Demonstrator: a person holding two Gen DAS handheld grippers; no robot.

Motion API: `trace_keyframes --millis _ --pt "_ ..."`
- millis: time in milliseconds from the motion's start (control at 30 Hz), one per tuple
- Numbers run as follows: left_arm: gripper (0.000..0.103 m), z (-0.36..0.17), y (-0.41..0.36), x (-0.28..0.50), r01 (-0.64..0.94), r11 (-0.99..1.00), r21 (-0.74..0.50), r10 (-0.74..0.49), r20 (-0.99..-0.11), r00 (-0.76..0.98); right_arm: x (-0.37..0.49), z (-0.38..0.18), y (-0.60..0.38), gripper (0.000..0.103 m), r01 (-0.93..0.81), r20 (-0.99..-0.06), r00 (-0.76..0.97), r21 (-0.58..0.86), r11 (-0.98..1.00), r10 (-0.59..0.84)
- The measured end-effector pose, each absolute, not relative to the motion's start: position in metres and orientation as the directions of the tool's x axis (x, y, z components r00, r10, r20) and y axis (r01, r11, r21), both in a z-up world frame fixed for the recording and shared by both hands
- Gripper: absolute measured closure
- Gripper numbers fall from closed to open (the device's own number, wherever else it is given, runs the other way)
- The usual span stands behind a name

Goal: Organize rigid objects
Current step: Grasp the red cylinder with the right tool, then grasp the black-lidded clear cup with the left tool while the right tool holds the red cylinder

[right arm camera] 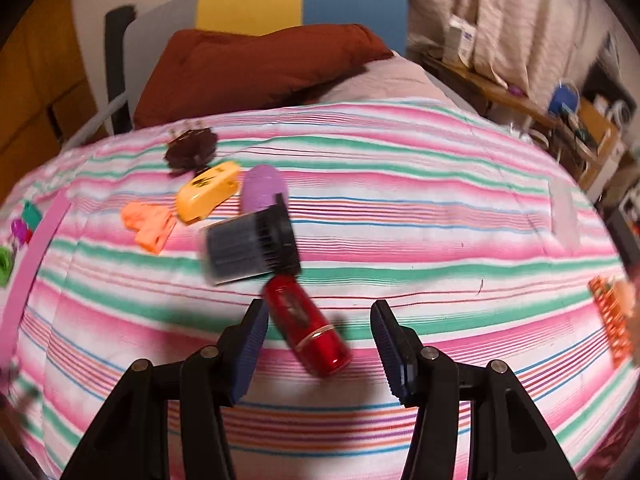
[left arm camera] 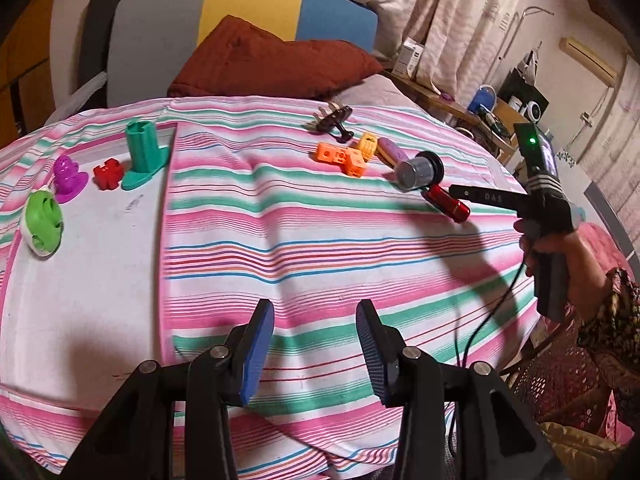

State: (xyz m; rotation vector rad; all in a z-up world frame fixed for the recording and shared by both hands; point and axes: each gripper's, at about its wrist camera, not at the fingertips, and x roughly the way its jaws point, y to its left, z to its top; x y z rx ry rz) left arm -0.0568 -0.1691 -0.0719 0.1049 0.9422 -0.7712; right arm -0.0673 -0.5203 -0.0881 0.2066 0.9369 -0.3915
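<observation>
Red tube lies between our right gripper's parted, empty jaws, left gripper likewise apart; the next move, we judge, is closing on it.

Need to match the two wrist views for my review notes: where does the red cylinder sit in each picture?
Left wrist view: the red cylinder lies at right of centre, just below the grey-and-black cylinder.
Right wrist view: it lies low at centre, between the open right gripper fingers, nearer the left one.
Shared landmark: the orange block on the striped cloth.
</observation>
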Motion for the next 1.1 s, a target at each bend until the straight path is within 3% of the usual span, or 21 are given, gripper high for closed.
trace_keyframes --millis 200,333,433,633,800,933,1100 --pt "0.06 -0.074 -0.181 -0.062 0.658 0.719 -0.225 -0.545 -0.769 0.332 -0.053 -0.106 -0.524 0.049 0.397 -0.849 0.5 0.051 0.916 -0.169" --pt "0.06 -0.074 -0.19 -0.065 0.677 0.704 -0.215 -0.544 -0.775 0.321 -0.048 -0.111 -0.517 0.069 0.376 -0.857 0.492 0.047 0.926 -0.156" --pt "0.06 -0.073 -0.201 -0.065 0.697 0.689 -0.199 -0.542 -0.78 0.313 -0.05 -0.108 -0.516 0.075 0.379 -0.866 0.48 0.064 0.923 -0.137" --pt "0.06 -0.06 -0.245 -0.055 0.742 0.648 -0.174 -0.569 -0.757 0.32 -0.054 -0.109 -0.53 0.076 0.45 -0.885 0.448 0.104 0.887 -0.124" --pt "0.05 -0.064 -0.301 -0.04 0.775 0.616 -0.138 -0.566 -0.762 0.315 -0.063 -0.109 -0.548 0.076 0.527 -0.902 0.4 0.083 0.846 -0.161" --pt "0.048 -0.072 -0.34 -0.027 0.792 0.598 -0.125 -0.558 -0.775 0.298 -0.063 -0.11 -0.552 0.076 0.542 -0.906 0.394 0.095 0.835 -0.153" --pt "0.048 -0.08 -0.388 -0.011 0.815 0.579 -0.037 -0.522 -0.784 0.336 -0.06 -0.11 -0.552 0.076 0.541 -0.911 0.386 0.094 0.836 -0.148"
